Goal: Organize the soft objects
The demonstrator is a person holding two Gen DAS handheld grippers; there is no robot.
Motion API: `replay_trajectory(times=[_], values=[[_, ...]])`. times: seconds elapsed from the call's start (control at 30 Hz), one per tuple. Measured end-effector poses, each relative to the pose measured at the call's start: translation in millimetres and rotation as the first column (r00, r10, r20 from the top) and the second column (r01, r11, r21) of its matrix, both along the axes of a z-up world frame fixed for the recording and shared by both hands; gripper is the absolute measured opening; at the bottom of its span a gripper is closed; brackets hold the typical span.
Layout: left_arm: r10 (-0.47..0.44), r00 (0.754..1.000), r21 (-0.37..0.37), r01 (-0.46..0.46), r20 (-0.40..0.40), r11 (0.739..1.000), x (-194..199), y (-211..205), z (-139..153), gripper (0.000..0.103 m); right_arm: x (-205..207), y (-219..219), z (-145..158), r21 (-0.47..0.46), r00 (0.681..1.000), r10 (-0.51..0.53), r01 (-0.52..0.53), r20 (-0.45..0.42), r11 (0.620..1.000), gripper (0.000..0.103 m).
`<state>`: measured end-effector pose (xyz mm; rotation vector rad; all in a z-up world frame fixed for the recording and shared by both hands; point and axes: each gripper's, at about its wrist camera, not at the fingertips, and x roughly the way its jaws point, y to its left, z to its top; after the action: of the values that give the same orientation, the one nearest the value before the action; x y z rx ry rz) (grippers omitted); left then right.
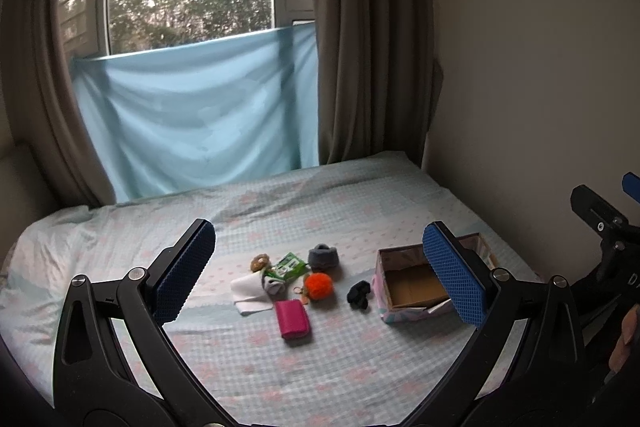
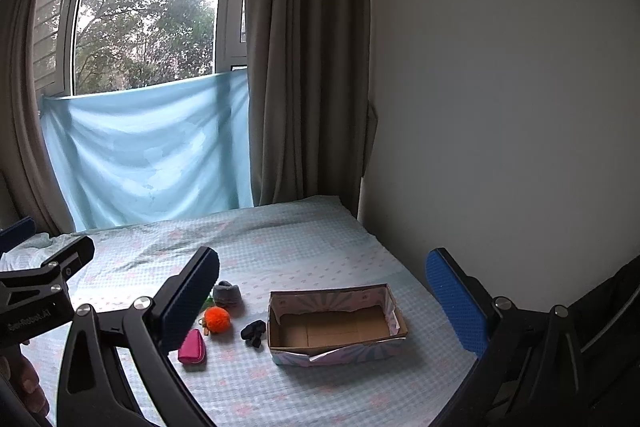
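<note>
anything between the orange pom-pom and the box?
Yes, a black scrunchie lies on the bed between the pom-pom and the box; both views show it.

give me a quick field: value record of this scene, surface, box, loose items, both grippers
surface: bed with a checked sheet
box: open cardboard box, nothing visible inside, on the bed to the right of the items
loose items: orange pompom, pink pouch, black scrunchie, grey slipper, green packet, white cloth
nearest to box: black scrunchie
left gripper: open, holding nothing, above the bed
right gripper: open, holding nothing, above the bed
background: window, curtains, blue cloth
</note>
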<state>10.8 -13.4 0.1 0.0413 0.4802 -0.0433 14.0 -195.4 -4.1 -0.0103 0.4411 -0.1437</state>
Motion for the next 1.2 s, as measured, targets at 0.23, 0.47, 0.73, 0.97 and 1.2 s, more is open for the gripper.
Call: replay_trajectory(times=[0.23,0.47,0.73,0.97,1.2], values=[[0.044,0.999,-0.004,-0.045,-0.031,0.999,2,41,-21,0.103,7,18,-13,-0.004,0.999,0.043,-0.043,-0.018,0.999,0.103],[0.018,0.996,-0.002,-0.018,-0.086,1.000,15,108,-46,0.103,15,61,-32,0.028,0.998,0.018,-0.017,-0.057,0.999,0.103],[-0.087,0.987,0.016,0.090,-0.132,0.996,53,180,-80,0.103,41,125,-70,0.092,0.990,-0.034,0.047,-0.135,0.995,0.103],[-0.224,0.944,0.047,0.242,-0.240,0.969,120,227,-144,0.103,80,175,-118,0.116,0.976,-0.014,0.040,-0.216,0.992,0.103],[-0.332,0.886,0.045,0.365,-0.324,0.930,193,240,-224,0.103,127,214,-183,0.109,0.960,0.037,-0.006,-0.278,0.994,0.103]])
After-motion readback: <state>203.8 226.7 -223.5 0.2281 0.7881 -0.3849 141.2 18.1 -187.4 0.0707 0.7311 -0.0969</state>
